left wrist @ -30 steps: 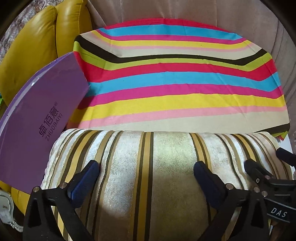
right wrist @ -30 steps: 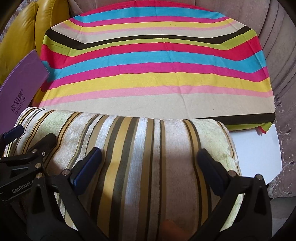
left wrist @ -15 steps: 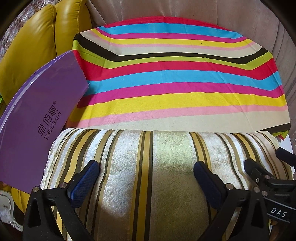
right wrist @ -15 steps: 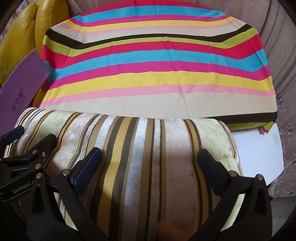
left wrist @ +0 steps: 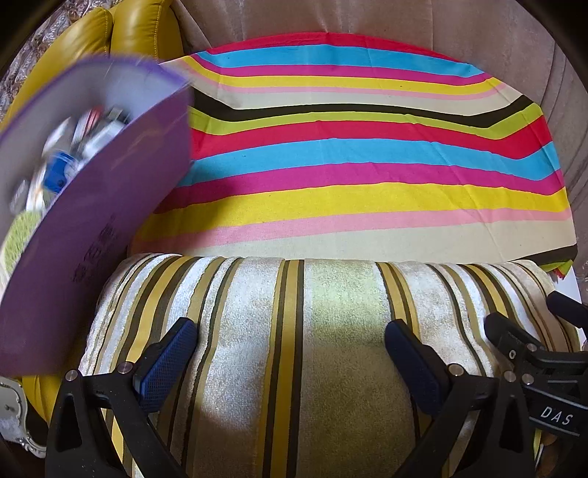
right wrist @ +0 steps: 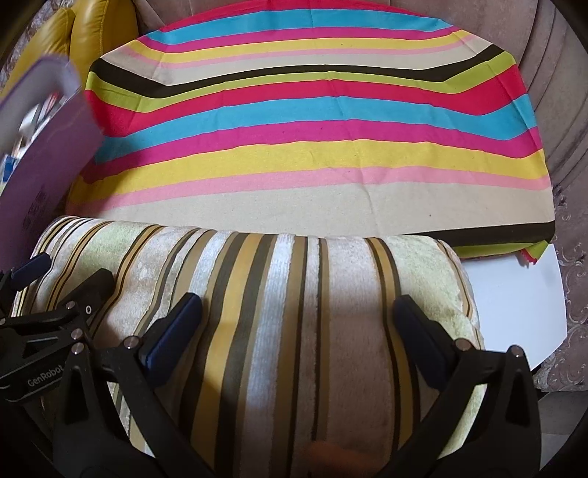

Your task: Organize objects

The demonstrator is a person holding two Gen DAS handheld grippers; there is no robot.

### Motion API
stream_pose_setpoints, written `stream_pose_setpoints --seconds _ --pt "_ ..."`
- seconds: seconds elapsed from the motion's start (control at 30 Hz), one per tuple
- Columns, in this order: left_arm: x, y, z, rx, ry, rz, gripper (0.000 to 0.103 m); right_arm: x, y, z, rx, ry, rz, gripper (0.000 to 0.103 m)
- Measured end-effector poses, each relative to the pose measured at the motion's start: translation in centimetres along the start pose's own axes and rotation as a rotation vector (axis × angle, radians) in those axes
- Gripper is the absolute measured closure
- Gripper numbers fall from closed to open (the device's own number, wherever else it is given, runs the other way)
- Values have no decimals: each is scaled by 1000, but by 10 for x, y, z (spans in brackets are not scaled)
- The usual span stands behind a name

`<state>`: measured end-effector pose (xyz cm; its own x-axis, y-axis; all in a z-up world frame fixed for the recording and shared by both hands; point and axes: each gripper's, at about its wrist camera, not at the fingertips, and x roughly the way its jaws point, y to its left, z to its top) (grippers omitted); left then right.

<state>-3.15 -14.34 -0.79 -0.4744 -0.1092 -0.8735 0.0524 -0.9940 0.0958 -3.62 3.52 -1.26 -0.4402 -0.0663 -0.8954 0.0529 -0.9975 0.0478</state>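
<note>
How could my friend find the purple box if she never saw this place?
Start at the big rainbow-striped cloth. At its left edge, against the yellow sofa, stands the purple box, open-topped with small things inside. Nothing else here is plain purple.

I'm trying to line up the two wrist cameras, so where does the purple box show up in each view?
Left wrist view: the purple box fills the left edge, blurred, its open top showing small items, beside the striped cushion.
Right wrist view: the purple box sits at the far left edge, smaller and partly cut off.
Shared landmark: the rainbow-striped cloth behind the cushion in both.
</note>
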Motion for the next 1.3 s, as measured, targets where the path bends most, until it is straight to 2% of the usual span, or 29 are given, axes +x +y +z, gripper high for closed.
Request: stream_pose_setpoints --seconds 0.37,0.77,0.97,1.3 --pt "1 0 0 2 -3 3 0 6 1 -1 -7 7 28 0" --pt "2 -1 0 -4 3 11 0 10 7 1 -13 9 -4 0" --pt "3 5 -3 -20 7 -11 0 11 10 1 -22 10 -23 0" --pt "2 8 -4 -23 8 -15 0 10 10 1 -22 10 -22 0"
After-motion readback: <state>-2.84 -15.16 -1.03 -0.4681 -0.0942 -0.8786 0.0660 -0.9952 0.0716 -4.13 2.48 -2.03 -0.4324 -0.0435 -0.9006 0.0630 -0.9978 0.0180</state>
